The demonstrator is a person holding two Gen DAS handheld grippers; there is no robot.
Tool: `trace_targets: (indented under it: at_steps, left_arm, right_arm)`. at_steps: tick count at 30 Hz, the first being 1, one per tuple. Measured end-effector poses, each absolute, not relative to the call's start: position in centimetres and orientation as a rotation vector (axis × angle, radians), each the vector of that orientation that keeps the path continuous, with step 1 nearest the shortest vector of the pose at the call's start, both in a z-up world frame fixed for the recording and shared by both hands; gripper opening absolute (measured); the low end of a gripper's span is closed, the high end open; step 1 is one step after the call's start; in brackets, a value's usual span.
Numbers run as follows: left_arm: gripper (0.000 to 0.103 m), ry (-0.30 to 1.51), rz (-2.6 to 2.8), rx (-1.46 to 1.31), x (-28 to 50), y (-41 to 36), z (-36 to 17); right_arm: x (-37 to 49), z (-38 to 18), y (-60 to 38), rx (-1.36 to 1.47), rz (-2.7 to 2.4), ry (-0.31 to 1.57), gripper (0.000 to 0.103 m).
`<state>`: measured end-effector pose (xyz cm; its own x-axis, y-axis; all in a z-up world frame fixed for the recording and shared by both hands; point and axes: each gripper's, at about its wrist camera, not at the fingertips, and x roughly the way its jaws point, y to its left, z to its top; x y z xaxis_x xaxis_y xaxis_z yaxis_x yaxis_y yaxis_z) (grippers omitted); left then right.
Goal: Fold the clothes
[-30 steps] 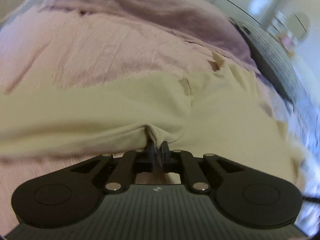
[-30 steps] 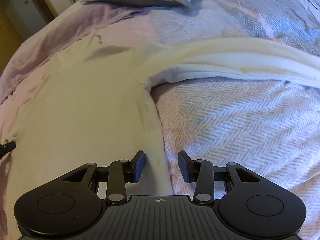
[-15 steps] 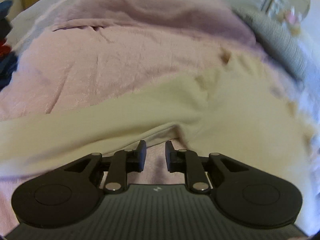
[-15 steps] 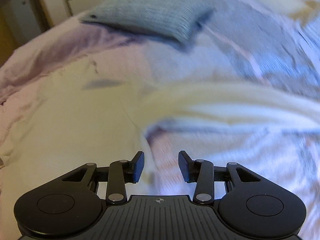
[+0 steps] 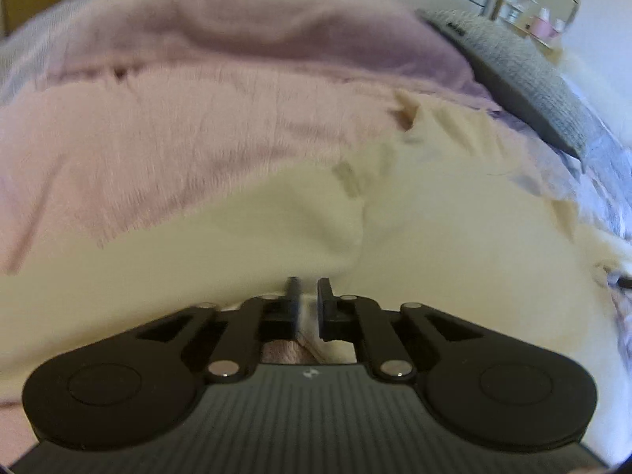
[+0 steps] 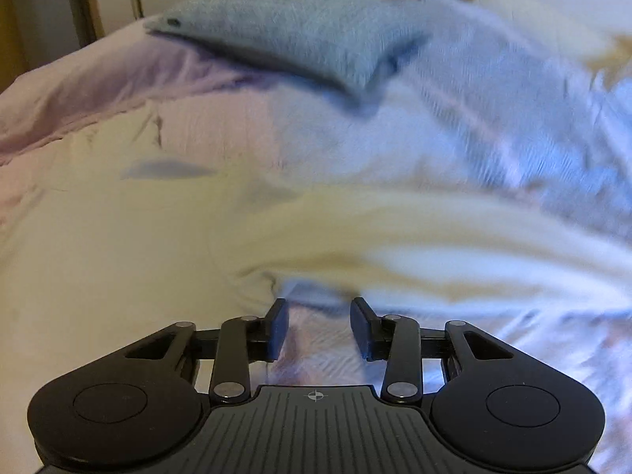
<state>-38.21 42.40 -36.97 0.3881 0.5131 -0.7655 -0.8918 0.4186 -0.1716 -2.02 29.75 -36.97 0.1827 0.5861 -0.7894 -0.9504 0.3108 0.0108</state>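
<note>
Cream shirt (image 5: 454, 245) x1 on bed (image 5: 197, 126), 1 grey pillow (image 6: 308, 35); L gripper (image 5: 308, 288) just closed, pinching shirt edge, R gripper (image 6: 320, 316) jaws apart, empty; no writing legible.

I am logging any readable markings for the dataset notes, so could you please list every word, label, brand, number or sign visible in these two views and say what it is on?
No readable words or numbers in either view.
left gripper: a small pale emblem on its body, no legible text.
right gripper: a small crosshair mark on its body, no text.
cream garment: no print or tag visible.
grey pillow: a small dark spot near one corner, too blurred to read.
</note>
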Motion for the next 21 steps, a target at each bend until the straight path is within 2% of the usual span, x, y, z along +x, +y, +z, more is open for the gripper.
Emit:
trace_targets:
  at_steps: [3,7,10,12,14,16,19,21]
  left_arm:
    - [0.011,0.664,0.918,-0.673,-37.5,40.6,-35.9]
    - [0.011,0.736,0.917,-0.637,-36.1,37.4,-37.2]
    - [0.011,0.774,0.946,-0.624,-36.4,34.9,-37.9]
    - [0.012,0.777,0.971,-0.612,-37.8,33.0,-37.5]
    - [0.015,0.805,1.027,-0.586,-39.0,30.9,-36.9]
    - [0.013,0.781,1.059,-0.593,-39.9,28.6,-35.9]
    - [0.014,0.714,1.051,-0.6,-40.2,24.4,-34.5]
    - [0.014,0.734,1.015,-0.59,-39.6,21.3,-34.4]
  right_arm:
    - [-4.2,-35.4,29.4,-0.526,1.3,0.784,0.04]
    - [-8.5,-37.7,30.0,-0.674,1.4,0.784,0.039]
    - [-8.4,-40.0,28.4,-0.741,1.323,0.773,0.039]
    - [-7.1,-39.1,26.4,-0.689,1.298,0.816,0.039]
    - [-6.7,-38.0,24.5,-0.74,1.202,0.784,0.04]
    - [-5.8,-36.6,22.3,-0.707,1.181,0.777,0.04]
    - [-6.3,-34.8,18.5,-0.548,1.338,0.821,0.04]
    - [-8.2,-35.1,16.5,-0.585,1.454,0.837,0.04]
